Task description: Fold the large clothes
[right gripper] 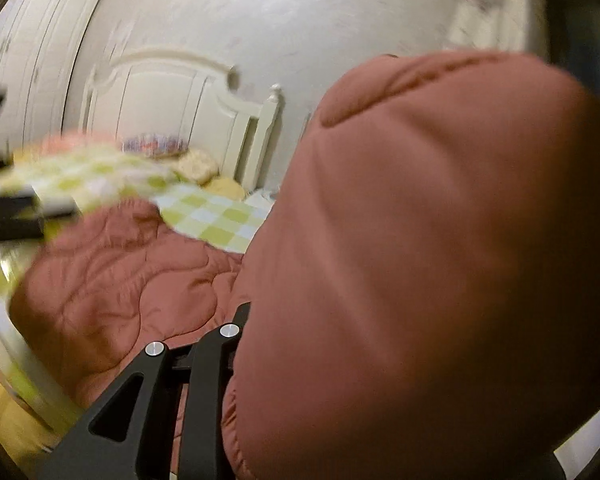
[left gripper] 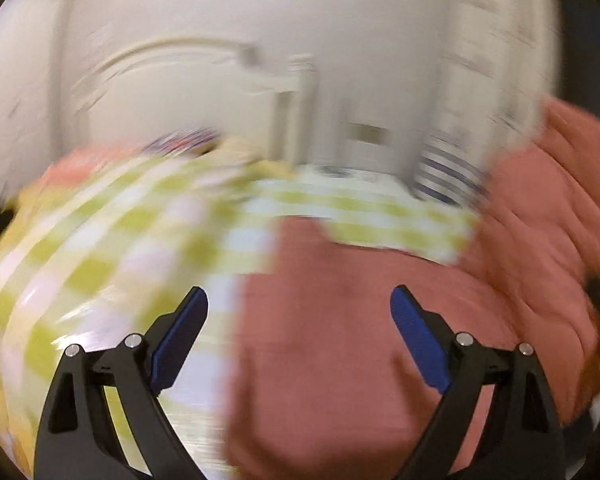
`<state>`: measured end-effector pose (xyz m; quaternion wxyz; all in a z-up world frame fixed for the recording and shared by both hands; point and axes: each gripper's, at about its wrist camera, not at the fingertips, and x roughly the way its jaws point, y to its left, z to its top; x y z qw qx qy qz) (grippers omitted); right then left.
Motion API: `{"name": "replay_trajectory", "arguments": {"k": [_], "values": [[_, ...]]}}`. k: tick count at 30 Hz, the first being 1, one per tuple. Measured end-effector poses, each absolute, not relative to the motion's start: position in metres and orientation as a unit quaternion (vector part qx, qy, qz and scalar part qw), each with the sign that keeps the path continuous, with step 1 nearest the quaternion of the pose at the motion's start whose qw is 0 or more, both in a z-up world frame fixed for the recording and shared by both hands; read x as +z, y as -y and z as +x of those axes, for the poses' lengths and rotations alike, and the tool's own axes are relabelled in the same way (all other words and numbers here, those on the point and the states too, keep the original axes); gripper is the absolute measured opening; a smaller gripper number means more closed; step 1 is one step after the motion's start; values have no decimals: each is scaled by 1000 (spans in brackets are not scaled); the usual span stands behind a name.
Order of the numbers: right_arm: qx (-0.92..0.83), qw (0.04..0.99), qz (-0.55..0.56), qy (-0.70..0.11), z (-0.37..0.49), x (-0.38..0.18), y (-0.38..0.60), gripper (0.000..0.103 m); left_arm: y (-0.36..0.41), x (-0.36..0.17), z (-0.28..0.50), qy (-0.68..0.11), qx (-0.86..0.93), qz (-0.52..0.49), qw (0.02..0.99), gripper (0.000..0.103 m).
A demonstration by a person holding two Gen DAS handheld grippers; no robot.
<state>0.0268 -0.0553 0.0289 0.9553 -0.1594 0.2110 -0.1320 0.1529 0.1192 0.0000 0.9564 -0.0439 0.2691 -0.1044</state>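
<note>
Left gripper [left gripper: 299,300] jaws spread wide, empty. Right gripper [right gripper: 260,320] jaws buried under bulging fabric, grip unclear. Pink quilted coat [right gripper: 132,280] on checked bed sheet [right gripper: 216,216]. Likely puffy, soft, slippery; pinch hem or seam.

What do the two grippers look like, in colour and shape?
The left gripper has black angular arms with triangular cut-outs, silver round bolts, and blue ribbed pads inside its fingers. The right gripper shows the same black frame and silver bolts; its pads are hidden by the pink quilt.
</note>
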Motion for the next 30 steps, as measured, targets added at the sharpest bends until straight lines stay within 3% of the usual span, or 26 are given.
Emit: {"name": "replay_trajectory", "arguments": {"k": [5, 8, 10, 17, 20, 24, 30], "values": [[-106, 904, -350, -223, 75, -1, -52, 39, -225, -4, 157, -267, -32, -149, 952, 92], [-71, 836, -475, -264, 111, -67, -119, 58, -251, -8, 153, -272, -20, -156, 949, 92], [-102, 786, -554, -254, 124, -118, -149, 60, -258, -10, 149, -279, -23, -145, 949, 92], [-101, 789, -554, -245, 123, -126, -155, 57, -242, 9, 157, -278, -101, -102, 950, 95], [-110, 787, -562, -228, 119, -133, -157, 57, -199, 46, 167, -264, -190, -69, 943, 101], [-112, 794, -558, -215, 121, -138, -140, 57, -121, 79, 201, -276, -266, 26, 923, 101], [-115, 809, -544, -189, 133, -134, -120, 57, -48, 28, 288, -383, -241, 121, 884, 101]]}}
